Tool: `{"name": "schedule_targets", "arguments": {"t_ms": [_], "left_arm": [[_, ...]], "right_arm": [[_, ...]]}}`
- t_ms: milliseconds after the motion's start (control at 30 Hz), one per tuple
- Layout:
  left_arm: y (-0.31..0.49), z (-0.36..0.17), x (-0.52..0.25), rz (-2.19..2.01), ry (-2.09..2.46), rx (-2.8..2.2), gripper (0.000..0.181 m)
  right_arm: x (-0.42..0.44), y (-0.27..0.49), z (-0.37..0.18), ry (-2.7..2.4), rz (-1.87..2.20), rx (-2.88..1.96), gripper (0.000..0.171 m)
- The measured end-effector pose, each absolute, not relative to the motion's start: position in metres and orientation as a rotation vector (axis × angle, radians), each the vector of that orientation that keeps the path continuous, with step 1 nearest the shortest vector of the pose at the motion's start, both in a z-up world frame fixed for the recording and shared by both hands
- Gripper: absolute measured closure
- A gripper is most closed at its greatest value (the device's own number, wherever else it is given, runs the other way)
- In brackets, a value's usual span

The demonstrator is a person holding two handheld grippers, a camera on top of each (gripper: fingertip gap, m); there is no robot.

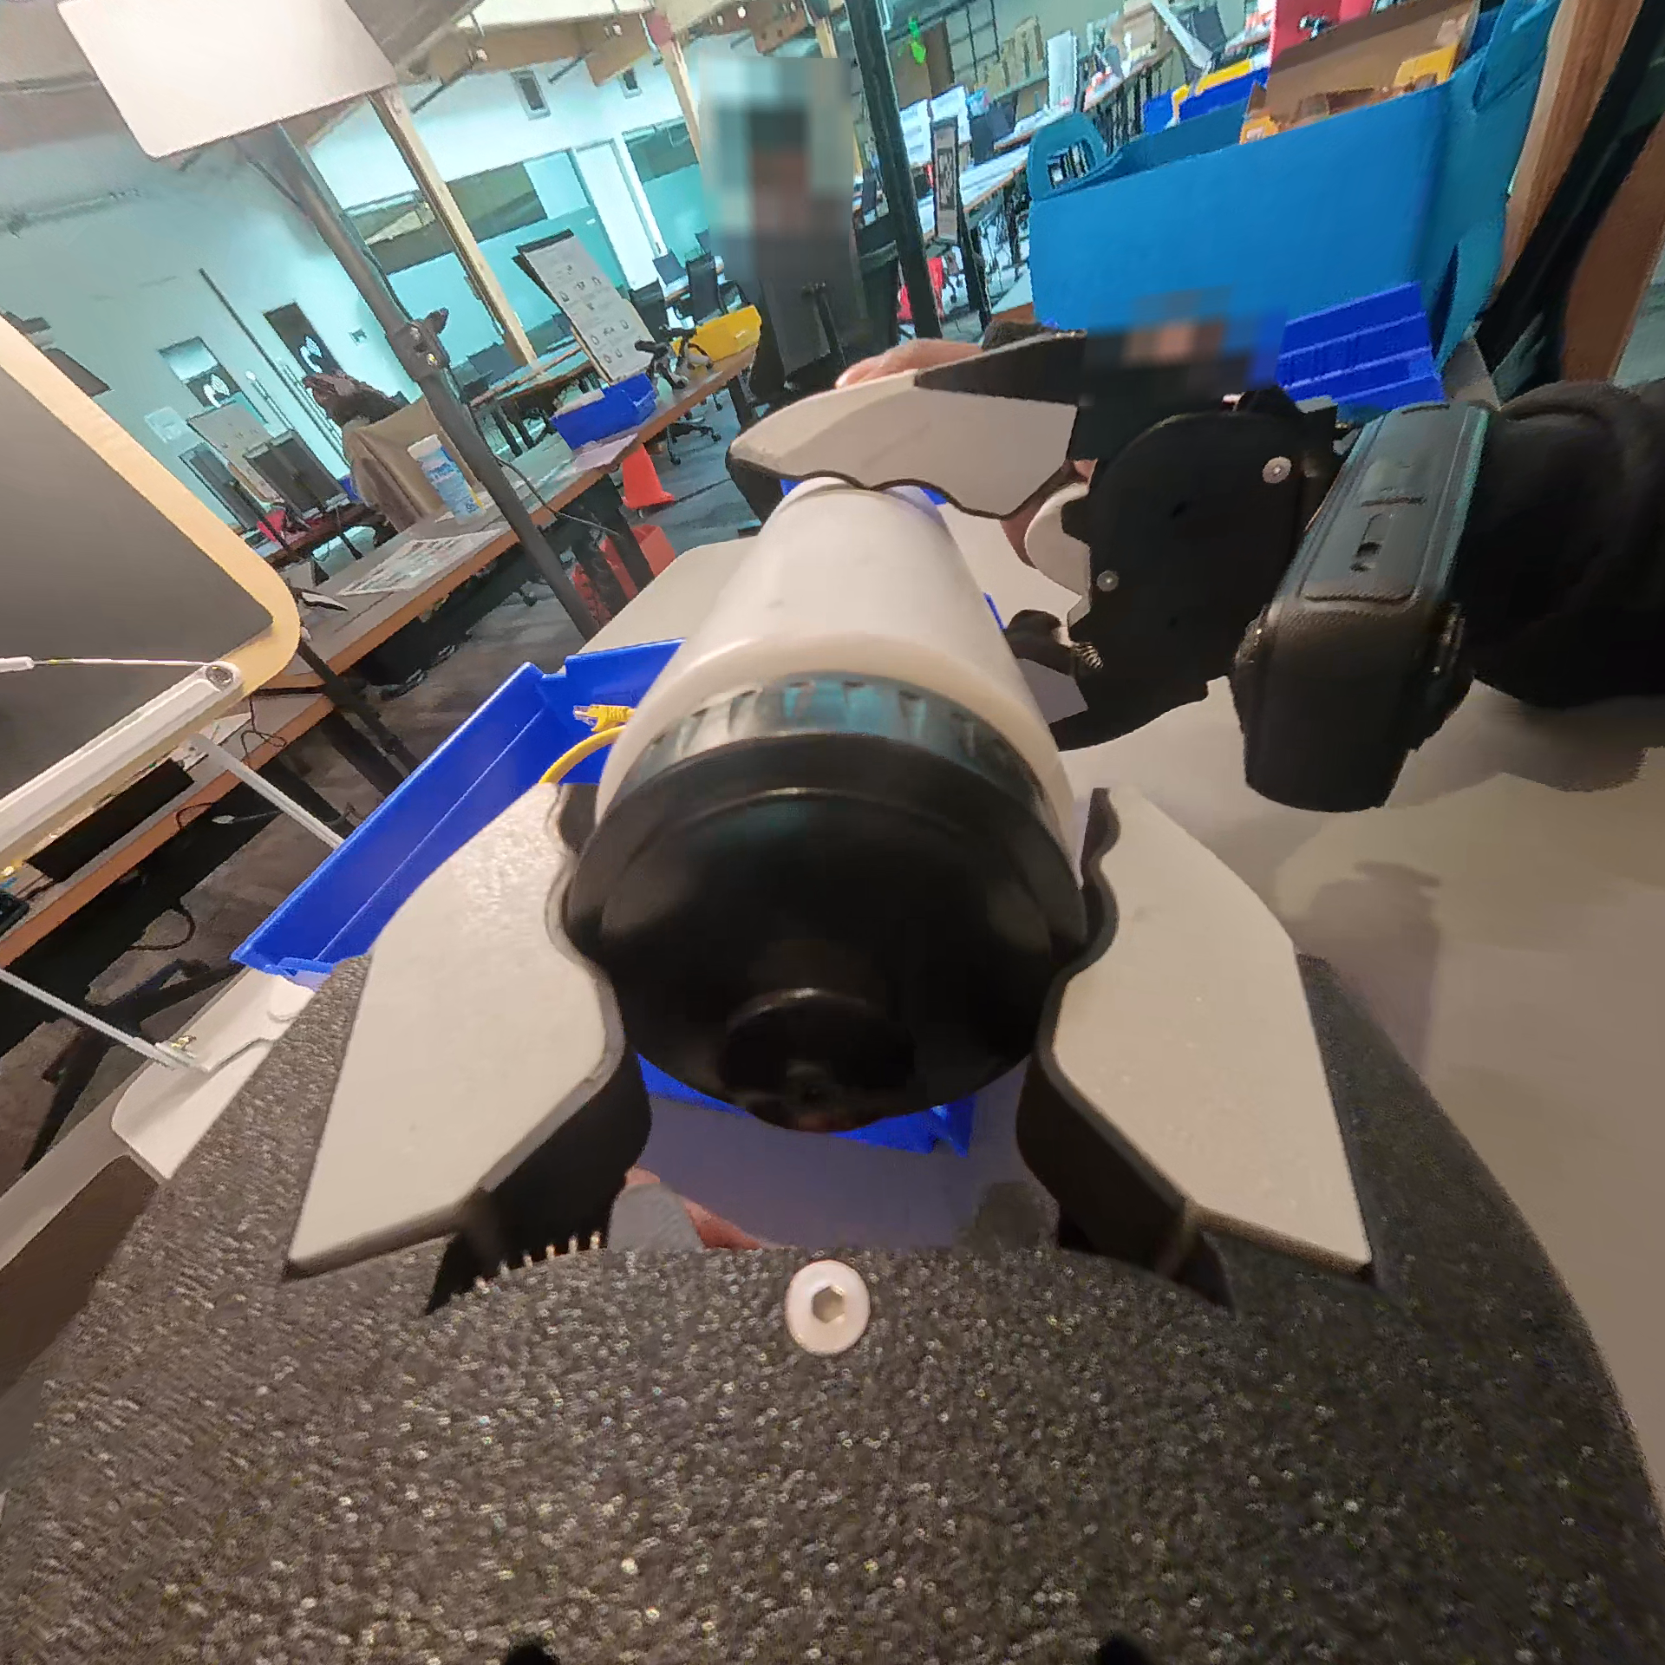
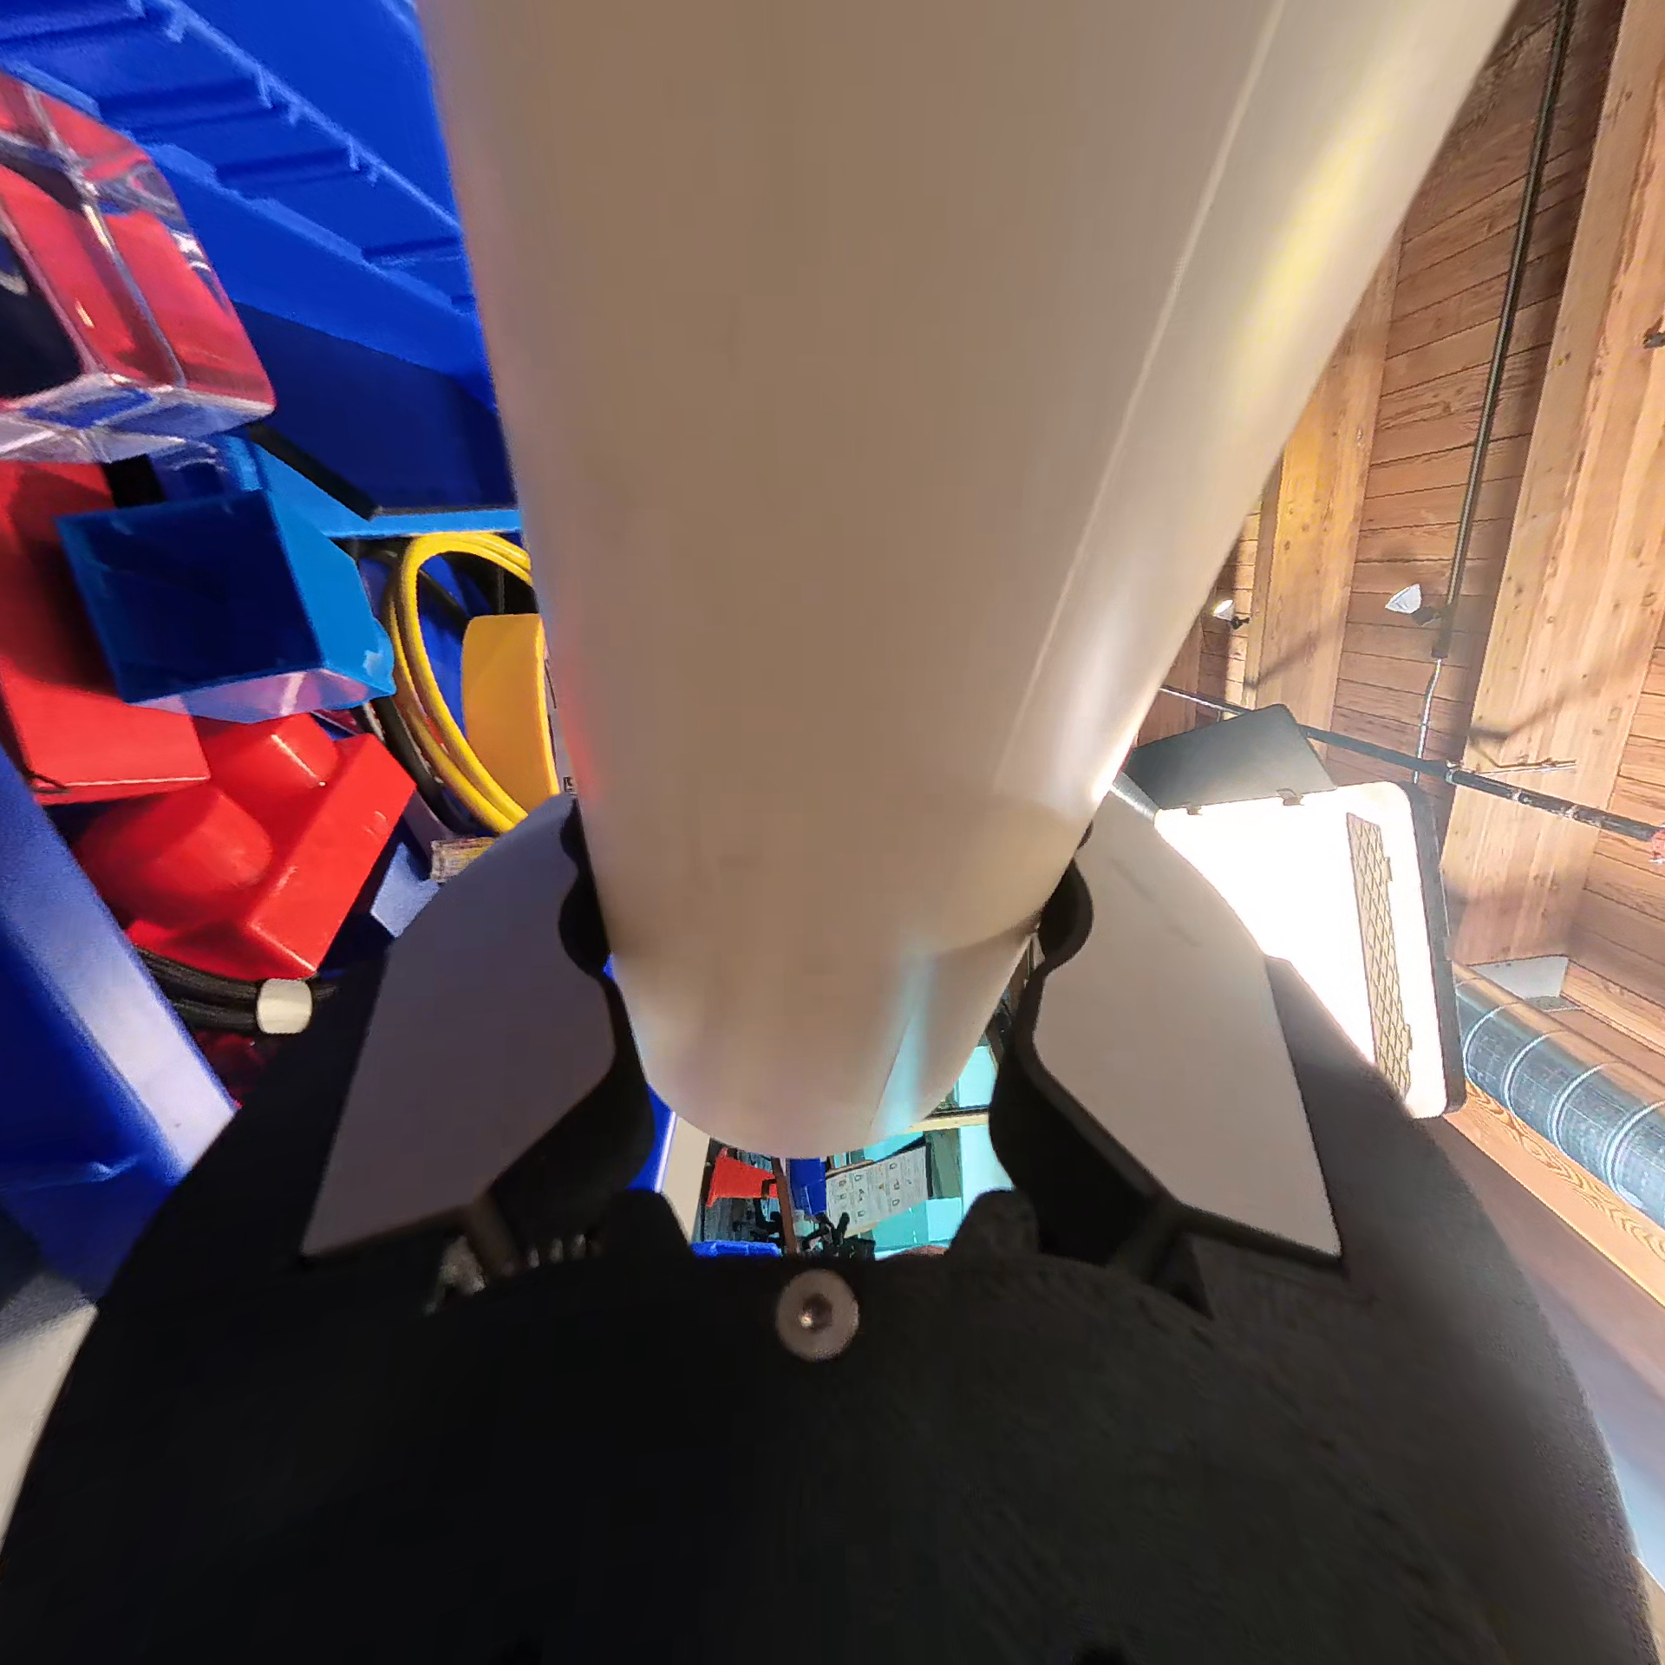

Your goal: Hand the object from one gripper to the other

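A white bottle [image 1: 838,613] with a black screw cap [image 1: 811,919] is held in the air between both grippers. In the left wrist view my left gripper [image 1: 829,883] is shut on the cap end, with the cap facing the camera. The right gripper comes in from the right, and its upper grey finger [image 1: 901,432] lies on the bottle's far end; its lower finger is hidden behind the bottle. In the right wrist view my right gripper [image 2: 824,910] has both fingers pressed against the sides of the bottle [image 2: 811,450] near its base.
A blue bin [image 1: 405,811] with a yellow cable [image 2: 432,685] and red and blue blocks [image 2: 270,838] lies under the bottle on a grey table [image 1: 1442,946]. A dark sleeve [image 1: 1586,541] holds the right gripper. A bright light panel [image 2: 1306,928] stands to the right. My right fingertips sit around 11 cm from my left ones.
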State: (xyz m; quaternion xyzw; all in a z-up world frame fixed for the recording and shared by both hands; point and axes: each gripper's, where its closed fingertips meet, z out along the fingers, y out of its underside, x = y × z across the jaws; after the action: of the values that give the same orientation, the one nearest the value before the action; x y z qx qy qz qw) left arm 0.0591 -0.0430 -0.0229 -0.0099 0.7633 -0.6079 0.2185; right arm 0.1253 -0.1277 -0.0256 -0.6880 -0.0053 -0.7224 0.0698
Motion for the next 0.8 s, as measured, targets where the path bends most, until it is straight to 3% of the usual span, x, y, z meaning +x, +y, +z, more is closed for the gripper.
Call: {"name": "schedule_targets", "arguments": {"t_ms": [533, 800], "left_arm": [[-0.033, -0.005, 0.079, -2.341, 2.112, -0.688, 0.080], [-0.051, -0.010, 0.057, -2.134, 2.152, -0.432, 0.081]], "right_arm": [[0.116, -0.123, 0.000, 0.006, -2.233, -1.873, 0.087], [0.109, -0.090, -0.009, -0.060, -2.252, -1.880, 0.073]]}}
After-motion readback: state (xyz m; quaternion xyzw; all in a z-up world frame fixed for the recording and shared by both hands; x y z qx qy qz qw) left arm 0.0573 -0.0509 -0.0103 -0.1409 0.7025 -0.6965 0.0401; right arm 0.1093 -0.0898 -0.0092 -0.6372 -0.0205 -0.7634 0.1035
